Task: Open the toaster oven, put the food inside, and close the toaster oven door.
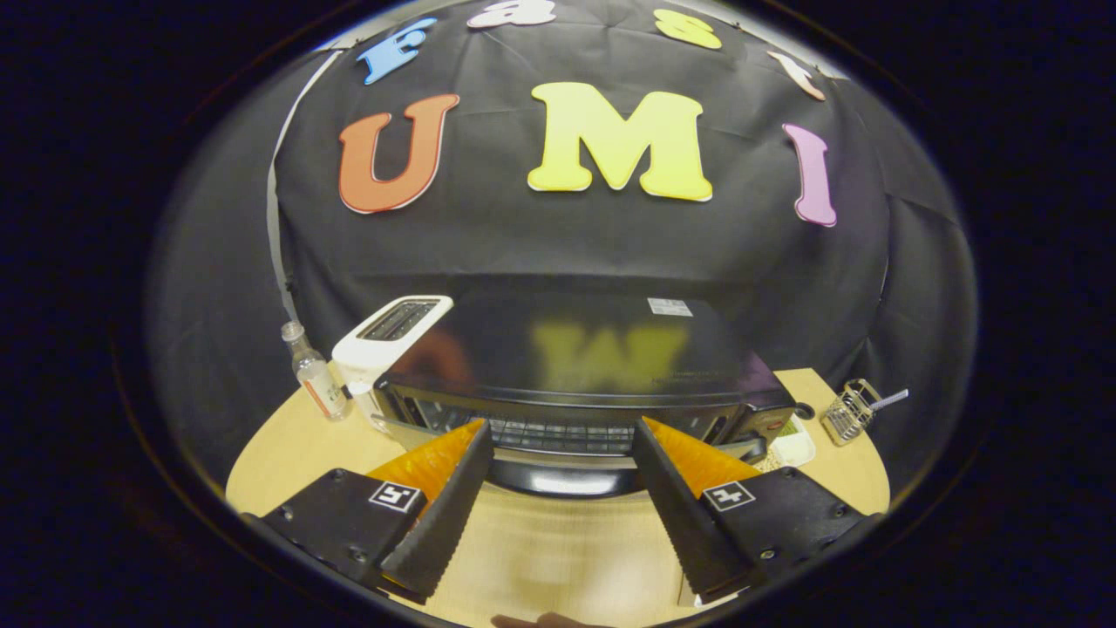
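The gripper [562, 436] has its two fingers spread wide, and nothing is held between them. Just ahead of the fingertips sits the black toaster oven [575, 375] on a light wooden table [558, 549]. Its door [558, 475] hangs open and down toward the fingers, and the wire rack [558, 433] inside can be seen between them. A white toaster [384, 344] stands touching the oven's left side. A small clear bottle [314, 373] stands just beside the toaster. On the right side of the oven there is a little white tray [793, 447], partly hidden, and past it a small metal basket [850, 412].
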A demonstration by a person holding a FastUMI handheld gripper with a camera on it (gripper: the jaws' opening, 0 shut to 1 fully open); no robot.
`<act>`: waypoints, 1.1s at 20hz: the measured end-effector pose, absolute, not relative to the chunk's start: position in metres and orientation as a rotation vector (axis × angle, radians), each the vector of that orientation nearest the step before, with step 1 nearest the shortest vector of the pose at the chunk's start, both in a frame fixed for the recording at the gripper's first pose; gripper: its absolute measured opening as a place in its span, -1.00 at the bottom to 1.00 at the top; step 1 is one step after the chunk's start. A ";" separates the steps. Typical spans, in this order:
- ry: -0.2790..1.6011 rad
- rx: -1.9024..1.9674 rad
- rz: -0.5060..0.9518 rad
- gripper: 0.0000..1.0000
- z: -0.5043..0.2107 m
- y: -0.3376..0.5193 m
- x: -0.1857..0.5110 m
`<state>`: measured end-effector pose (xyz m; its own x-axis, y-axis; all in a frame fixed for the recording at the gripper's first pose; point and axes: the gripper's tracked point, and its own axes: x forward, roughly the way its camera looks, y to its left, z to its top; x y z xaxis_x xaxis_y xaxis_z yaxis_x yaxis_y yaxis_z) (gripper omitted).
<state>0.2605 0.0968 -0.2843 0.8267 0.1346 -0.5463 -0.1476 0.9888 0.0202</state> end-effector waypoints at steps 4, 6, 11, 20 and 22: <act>0.587 -0.044 0.159 1.00 -0.293 0.094 0.233; 0.592 -0.054 0.165 1.00 -0.301 0.092 0.217; 0.581 -0.062 0.169 1.00 -0.322 0.090 0.184; 0.534 -0.075 0.163 1.00 -0.365 0.088 0.145; 0.547 -0.065 0.158 1.00 -0.376 0.087 0.139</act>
<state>0.1388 0.0871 -0.3761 0.8421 0.1324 -0.5228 -0.1670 0.9858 -0.0193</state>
